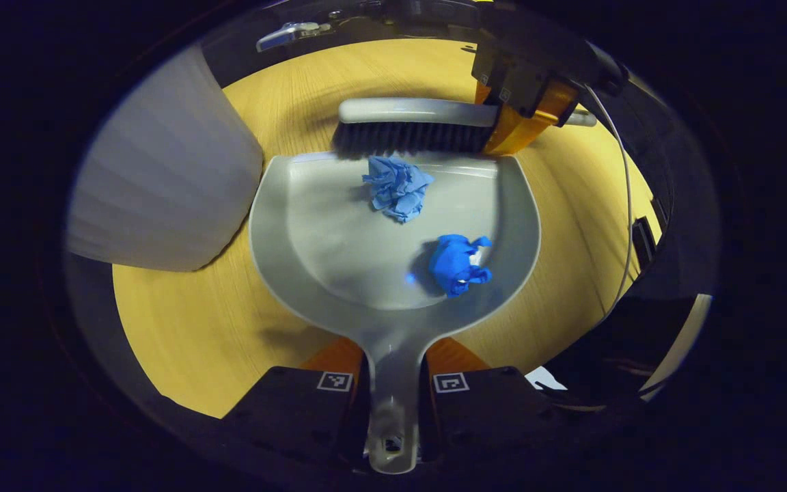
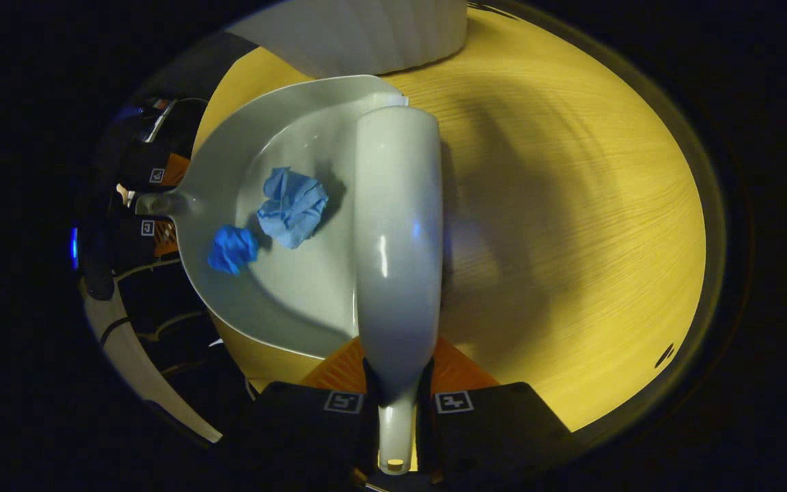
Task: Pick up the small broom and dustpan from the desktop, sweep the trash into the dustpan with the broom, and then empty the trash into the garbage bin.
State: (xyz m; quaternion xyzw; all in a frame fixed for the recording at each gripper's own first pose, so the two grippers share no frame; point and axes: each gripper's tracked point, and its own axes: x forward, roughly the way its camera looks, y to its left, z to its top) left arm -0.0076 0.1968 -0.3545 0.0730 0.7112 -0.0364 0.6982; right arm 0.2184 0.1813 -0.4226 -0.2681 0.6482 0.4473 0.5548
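Note:
In the left gripper view my left gripper [image 1: 393, 383] is shut on the handle of a grey dustpan [image 1: 325, 239] lying on the yellow wooden desktop [image 1: 195, 328]. Two pieces of trash rest inside the pan: a light blue crumpled paper [image 1: 399, 188] near its lip and a darker blue wad [image 1: 458, 265] closer to the handle. The small broom [image 1: 414, 126], grey-backed with dark bristles, stands at the pan's front edge, held by the right gripper [image 1: 523, 113]. In the right gripper view my right gripper [image 2: 397, 400] is shut on the broom [image 2: 397, 239], with the dustpan [image 2: 298, 301] and both blue pieces [image 2: 292, 206] to its left.
A white ribbed garbage bin [image 1: 161, 178] stands on the desk just left of the dustpan, and in the right gripper view the bin [image 2: 366, 34] is at the top. Bare desktop [image 2: 571, 225] lies right of the broom. A cable [image 1: 626, 205] hangs at the desk's right edge.

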